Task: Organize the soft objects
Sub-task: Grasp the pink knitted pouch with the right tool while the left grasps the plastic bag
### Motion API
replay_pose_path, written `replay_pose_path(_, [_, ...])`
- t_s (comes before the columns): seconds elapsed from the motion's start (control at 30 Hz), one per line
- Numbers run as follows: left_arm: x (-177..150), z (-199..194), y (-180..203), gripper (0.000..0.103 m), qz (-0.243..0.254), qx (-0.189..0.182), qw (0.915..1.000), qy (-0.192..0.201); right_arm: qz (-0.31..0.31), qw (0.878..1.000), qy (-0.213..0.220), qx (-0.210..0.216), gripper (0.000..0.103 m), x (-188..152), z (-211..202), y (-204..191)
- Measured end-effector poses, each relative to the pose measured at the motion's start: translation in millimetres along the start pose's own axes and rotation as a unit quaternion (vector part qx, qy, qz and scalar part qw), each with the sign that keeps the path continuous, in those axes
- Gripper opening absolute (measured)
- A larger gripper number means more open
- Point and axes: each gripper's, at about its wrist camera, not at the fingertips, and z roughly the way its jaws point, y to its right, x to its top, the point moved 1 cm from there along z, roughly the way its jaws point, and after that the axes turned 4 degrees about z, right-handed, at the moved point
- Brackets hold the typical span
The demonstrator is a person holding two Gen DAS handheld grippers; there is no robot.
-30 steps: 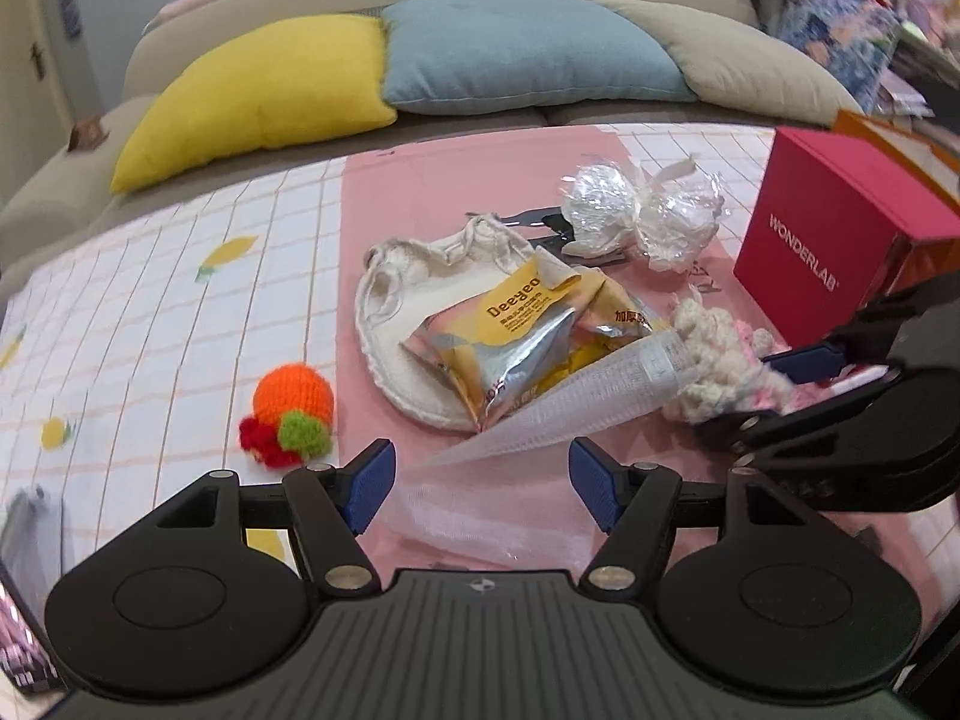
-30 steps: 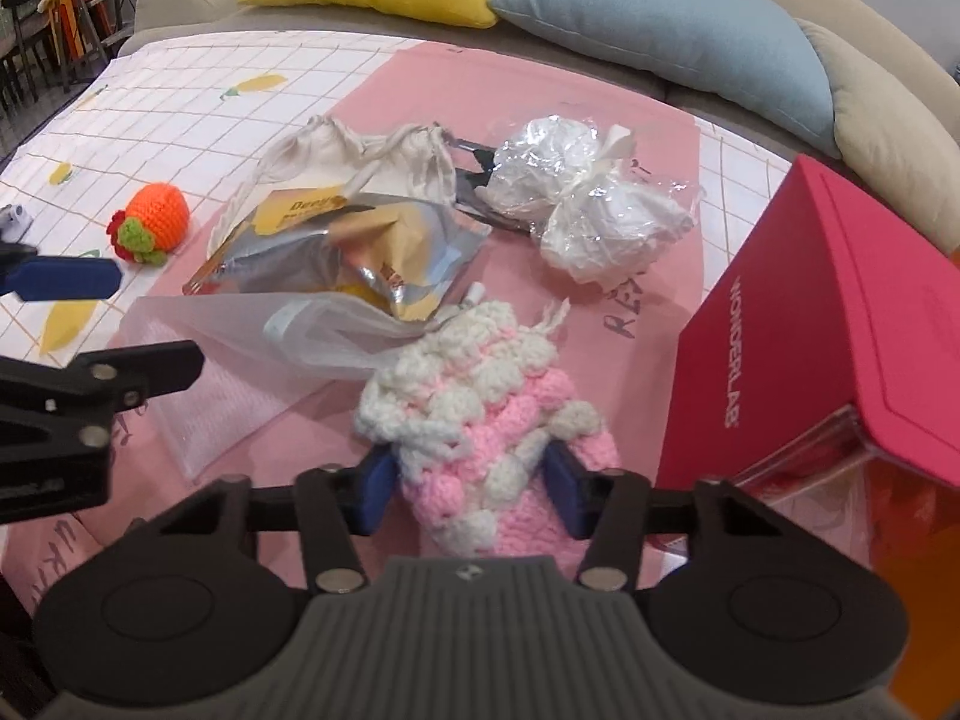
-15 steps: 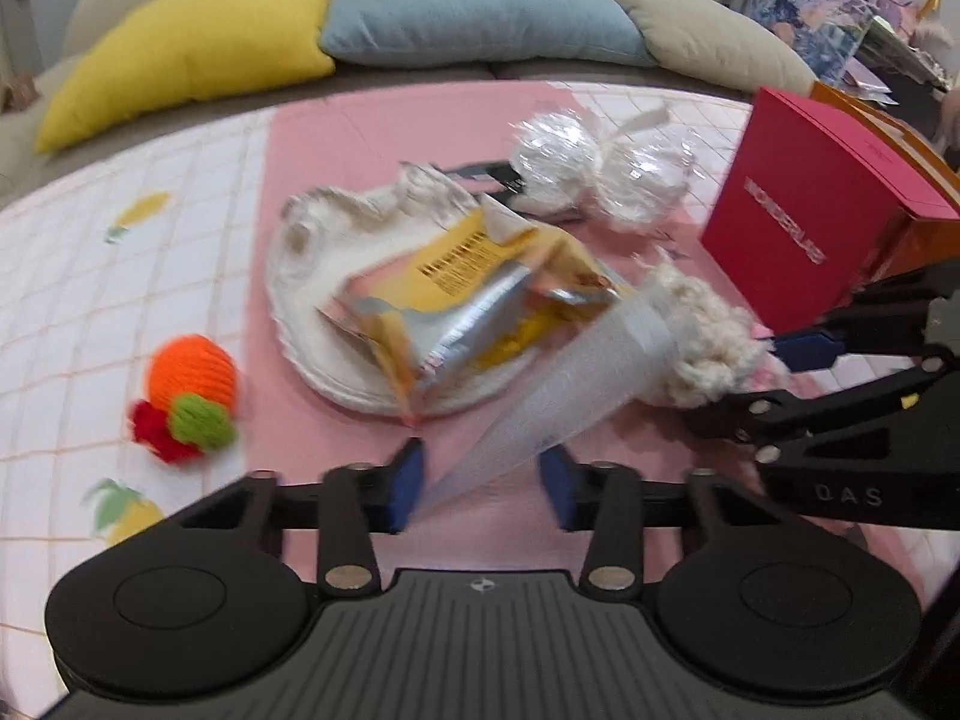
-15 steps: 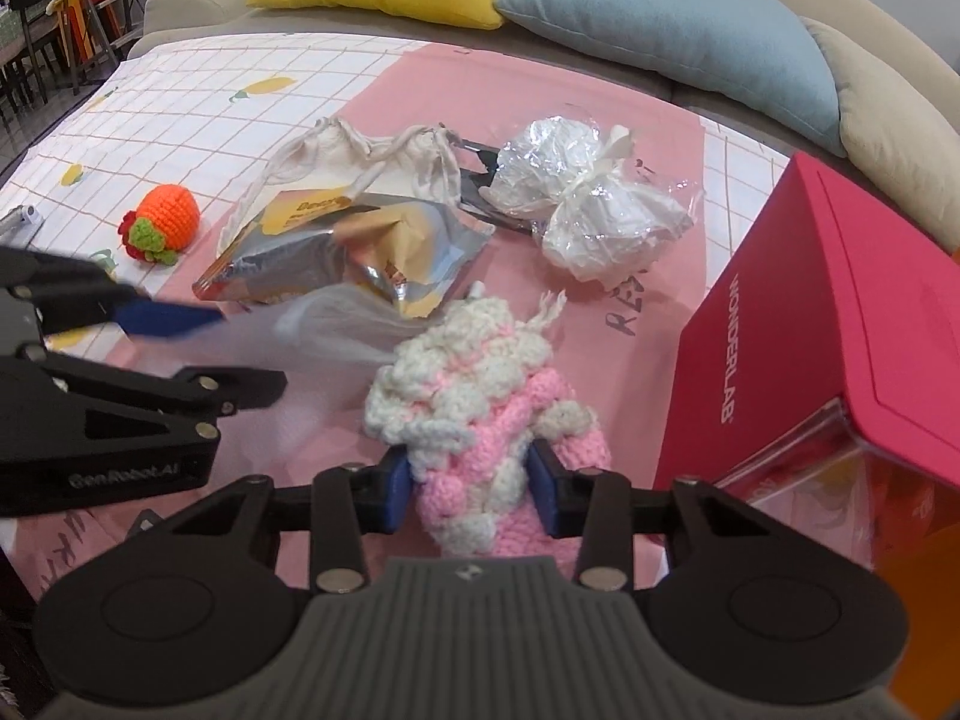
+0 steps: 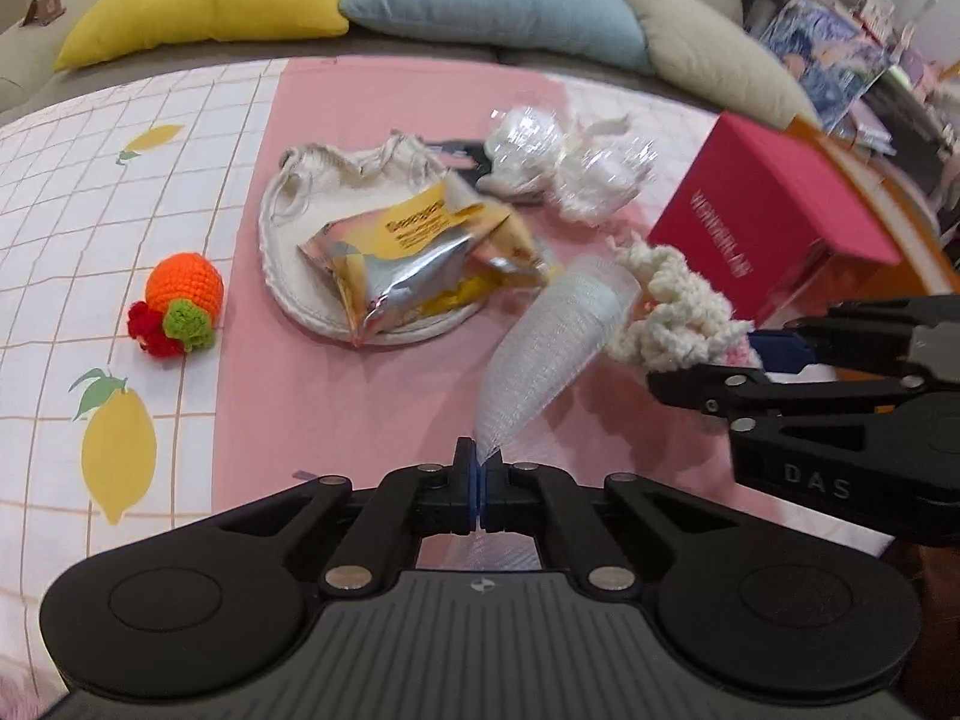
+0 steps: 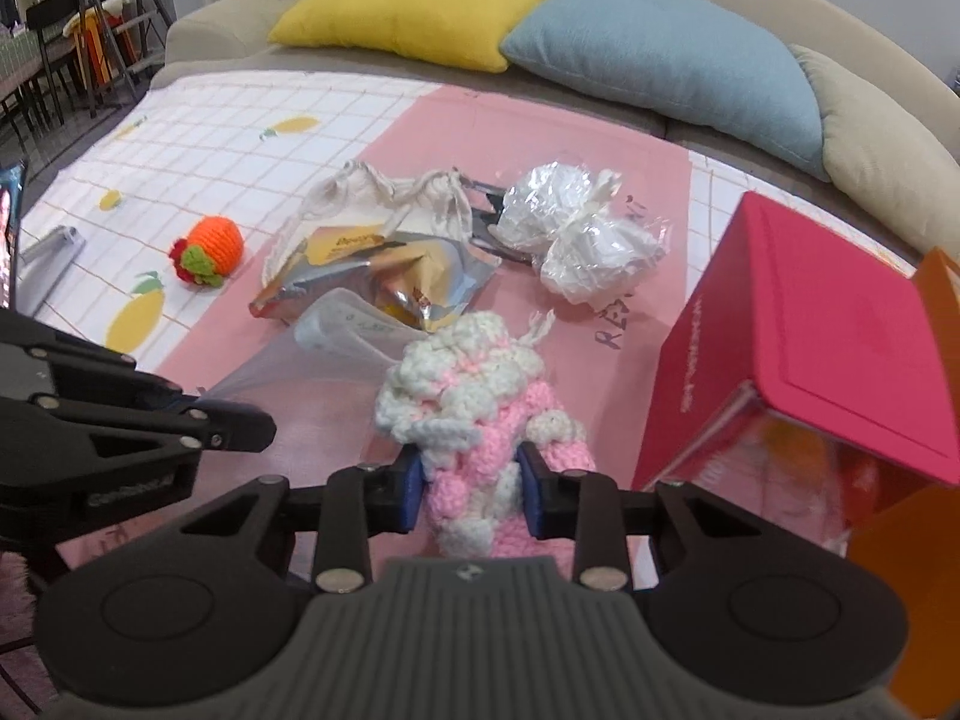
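My left gripper (image 5: 478, 480) is shut on the corner of a clear textured plastic bag (image 5: 552, 348), which hangs up off the pink cloth as a cone with its mouth toward the snack packet. In the right wrist view that gripper (image 6: 207, 405) sits at the left with the bag (image 6: 336, 330) stretching away from it. My right gripper (image 6: 471, 495) has a pink and white crochet piece (image 6: 474, 396) between its jaws; they are closing and the pads press into the yarn. The left wrist view shows the right gripper (image 5: 738, 360) next to the bag's mouth. An orange crochet fruit (image 5: 183, 300) lies to the left.
A foil snack packet (image 5: 414, 258) lies on a cream drawstring pouch (image 5: 300, 204). Crumpled clear wrap (image 5: 564, 168) sits behind them. A red box (image 5: 768, 210) stands at the right, with an orange one (image 6: 936, 300) beside it. Yellow, blue and beige cushions line the sofa behind.
The left jaws went from wide open to shut on the plastic bag's corner, and the bag now stands up as a cone. The right jaws narrowed on the crochet piece and lifted slightly.
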Motion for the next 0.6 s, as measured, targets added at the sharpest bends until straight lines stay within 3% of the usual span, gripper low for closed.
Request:
replay_pose_path(0.17, [3.2, -26.7, 10.9, 0.000, -0.015, 0.014, 0.9997, 0.016, 0.008, 1.000, 0.012, 0.011, 0.031, -4.3, -26.3, 4.7])
replay_pose_path(0.6, [22.1, -78.2, 54.1, 0.000, 0.005, -0.010, 0.9967, 0.080, 0.015, 0.997, 0.074, 0.002, 0.031, -19.9, -103.8, 26.8])
